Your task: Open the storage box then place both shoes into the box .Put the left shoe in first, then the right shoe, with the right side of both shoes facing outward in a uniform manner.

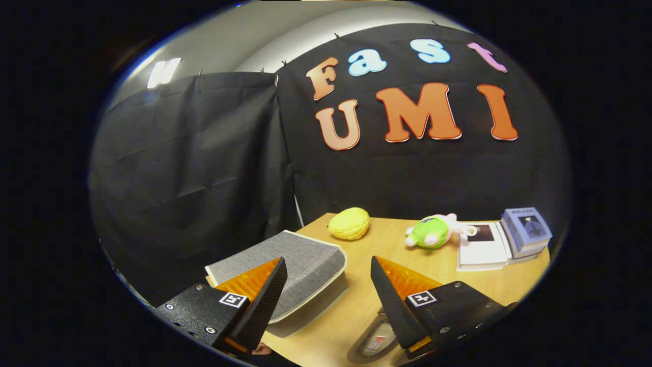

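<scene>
The grey fabric storage box sits on the wooden table with its lid down. It lies just ahead of my left finger, which covers its near corner. My gripper is open, held above the table, with nothing between its fingers. Low beside my right finger I see part of a grey shoe with a red mark inside; the finger hides most of it. I cannot tell which shoe it is.
A yellow plush toy lies at the table's far edge beyond the box. Beyond my right finger lie a green and white plush toy, an open booklet and a stack of blue books. Black cloth walls close in behind.
</scene>
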`<state>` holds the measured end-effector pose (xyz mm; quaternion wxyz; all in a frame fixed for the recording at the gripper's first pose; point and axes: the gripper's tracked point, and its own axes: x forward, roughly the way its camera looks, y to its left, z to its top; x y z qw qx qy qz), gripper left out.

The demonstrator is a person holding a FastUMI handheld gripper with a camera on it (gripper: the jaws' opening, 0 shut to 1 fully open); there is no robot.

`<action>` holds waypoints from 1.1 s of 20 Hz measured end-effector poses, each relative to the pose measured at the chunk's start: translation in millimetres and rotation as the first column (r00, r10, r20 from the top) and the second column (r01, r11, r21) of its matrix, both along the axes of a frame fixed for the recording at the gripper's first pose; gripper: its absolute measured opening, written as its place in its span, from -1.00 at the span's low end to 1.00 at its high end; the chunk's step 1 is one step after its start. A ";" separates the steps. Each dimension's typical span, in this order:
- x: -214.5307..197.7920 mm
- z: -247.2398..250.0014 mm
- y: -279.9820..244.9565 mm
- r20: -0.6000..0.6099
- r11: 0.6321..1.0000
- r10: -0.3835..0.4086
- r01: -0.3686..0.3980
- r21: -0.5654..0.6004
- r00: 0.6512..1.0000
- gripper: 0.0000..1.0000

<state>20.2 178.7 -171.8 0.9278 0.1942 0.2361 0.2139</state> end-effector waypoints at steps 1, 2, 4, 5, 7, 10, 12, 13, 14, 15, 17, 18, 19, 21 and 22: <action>-0.3 -4.9 7.9 -0.028 0.999 0.019 -0.018 0.039 0.999 0.96; 1.0 -10.8 15.2 -0.055 0.997 0.032 -0.028 0.070 0.998 0.97; 3.9 -24.5 25.6 -0.103 0.993 0.041 -0.029 0.116 0.994 0.97; 8.2 -27.2 30.3 -0.106 0.990 0.035 -0.019 0.142 0.994 0.97; 10.5 -40.6 44.0 -0.139 0.983 0.050 -0.025 0.182 0.989 0.94; 9.4 -58.4 56.6 -0.198 0.972 0.078 -0.031 0.232 0.977 0.94; 12.3 -64.9 65.0 -0.218 0.962 0.089 -0.027 0.272 0.972 0.94; 14.7 -71.0 70.0 -0.229 0.957 0.088 -0.018 0.290 0.969 0.94; 14.9 -76.3 74.3 -0.248 0.950 0.098 -0.016 0.313 0.964 0.93; 14.4 -84.3 80.4 -0.274 0.939 0.110 -0.009 0.343 0.955 0.92; 13.7 -96.9 91.8 -0.322 0.920 0.134 0.003 0.392 0.937 0.92; 13.8 -98.9 97.0 -0.337 0.902 0.148 0.013 0.431 0.930 0.92; 14.6 -99.4 99.5 -0.355 0.880 0.157 0.033 0.474 0.922 0.93; 12.0 -100.3 100.6 -0.375 0.843 0.172 0.061 0.535 0.911 0.92; 8.2 -100.4 103.4 -0.382 0.829 0.195 0.057 0.557 0.903 0.92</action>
